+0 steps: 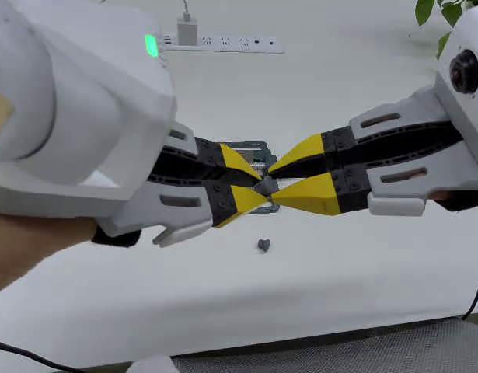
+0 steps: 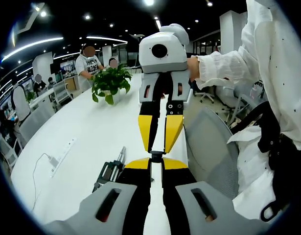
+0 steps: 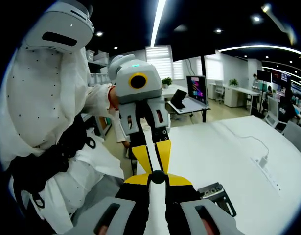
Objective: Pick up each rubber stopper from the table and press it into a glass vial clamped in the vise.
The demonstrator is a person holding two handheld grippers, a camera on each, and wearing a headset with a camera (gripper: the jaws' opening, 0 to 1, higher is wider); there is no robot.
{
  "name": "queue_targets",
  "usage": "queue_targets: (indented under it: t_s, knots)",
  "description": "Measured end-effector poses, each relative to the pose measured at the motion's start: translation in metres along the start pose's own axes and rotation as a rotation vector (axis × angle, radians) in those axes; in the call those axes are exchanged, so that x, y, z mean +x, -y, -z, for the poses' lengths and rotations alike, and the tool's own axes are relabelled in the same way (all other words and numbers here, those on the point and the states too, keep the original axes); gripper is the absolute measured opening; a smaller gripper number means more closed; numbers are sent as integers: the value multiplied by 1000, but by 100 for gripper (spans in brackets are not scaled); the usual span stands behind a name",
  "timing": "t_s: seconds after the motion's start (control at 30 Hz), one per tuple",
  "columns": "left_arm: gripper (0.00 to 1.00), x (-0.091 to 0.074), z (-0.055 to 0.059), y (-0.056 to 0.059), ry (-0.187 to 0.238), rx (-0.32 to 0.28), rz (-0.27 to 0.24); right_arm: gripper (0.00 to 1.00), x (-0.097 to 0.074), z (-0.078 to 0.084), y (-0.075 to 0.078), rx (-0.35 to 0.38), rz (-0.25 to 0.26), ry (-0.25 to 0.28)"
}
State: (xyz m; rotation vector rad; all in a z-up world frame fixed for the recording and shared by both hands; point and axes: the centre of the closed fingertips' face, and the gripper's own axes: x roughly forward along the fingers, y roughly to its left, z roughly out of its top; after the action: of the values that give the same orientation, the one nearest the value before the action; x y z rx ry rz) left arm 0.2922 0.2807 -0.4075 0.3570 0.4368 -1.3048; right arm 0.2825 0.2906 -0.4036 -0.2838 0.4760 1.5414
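A small dark grey rubber stopper (image 1: 266, 186) hangs in the air between my two grippers, which meet tip to tip above the white table (image 1: 340, 264). My left gripper (image 1: 261, 191) comes in from the left and my right gripper (image 1: 273, 187) from the right. Both pairs of yellow jaws are closed onto the stopper. In the right gripper view the stopper (image 3: 157, 177) sits round and dark between my own tips. A second stopper (image 1: 263, 245) lies loose on the table just below. The metal vise (image 1: 250, 149) stands behind the grippers, mostly hidden; any vial in it is hidden.
A white power strip (image 1: 223, 43) with a plugged charger lies at the table's far edge. A potted plant (image 2: 110, 83) stands further along the table. The vise (image 3: 216, 193) sits near the table's near edge, by a grey chair (image 2: 209, 142). People stand in the office behind.
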Motion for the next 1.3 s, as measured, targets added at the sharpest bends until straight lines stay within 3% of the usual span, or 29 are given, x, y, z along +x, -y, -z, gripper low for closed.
queue_targets:
  t_s: [0.6, 0.83, 1.3]
  knots:
    - [4, 1, 5, 0, -9, 13, -2, 6, 4, 1, -1, 1, 9, -9]
    - [4, 2, 8, -1, 24, 1, -10, 5, 6, 4, 0, 10, 14, -20]
    - [9, 3, 17, 0, 39, -14, -13, 5, 10, 8, 3, 16, 10, -43]
